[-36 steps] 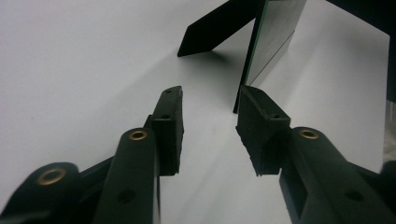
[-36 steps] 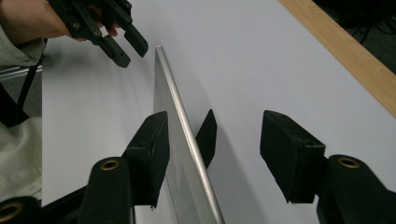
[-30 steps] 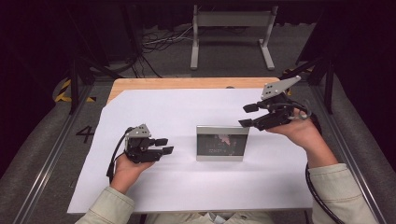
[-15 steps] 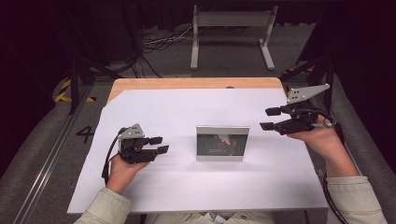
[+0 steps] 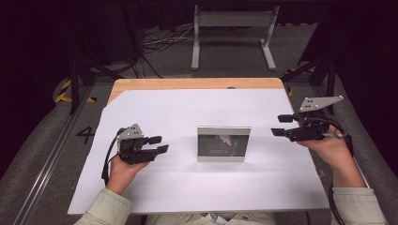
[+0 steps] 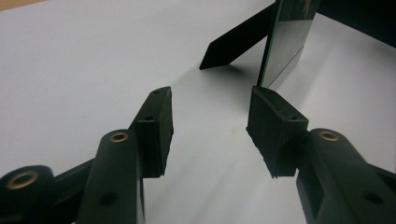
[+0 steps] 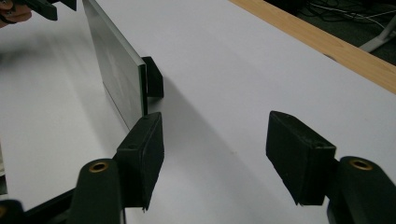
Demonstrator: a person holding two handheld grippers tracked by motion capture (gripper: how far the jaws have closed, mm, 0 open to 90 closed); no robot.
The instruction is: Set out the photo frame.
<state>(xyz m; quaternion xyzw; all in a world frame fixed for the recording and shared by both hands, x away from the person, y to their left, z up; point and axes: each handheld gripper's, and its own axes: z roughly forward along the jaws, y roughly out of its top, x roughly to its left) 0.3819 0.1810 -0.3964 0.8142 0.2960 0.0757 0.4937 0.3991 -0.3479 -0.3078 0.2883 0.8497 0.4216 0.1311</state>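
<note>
Now the left gripper (image 5: 159,144) rested near the tabletop's left edge, jaws apart and empty after just opening wider. At the middle of the white sheet (image 5: 187,108), the picture frame (image 5: 223,143) stood upright on its back prop (image 6: 236,43), free of both grippers. Near the right edge, the right gripper (image 5: 280,125) had drawn away from the frame, its jaws likewise just opened and empty. Probably the frame was already set down, and both hands were retreating.

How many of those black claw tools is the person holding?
2. The left gripper sits left of the standing picture frame, the right gripper to its right; both are open and empty.
</note>
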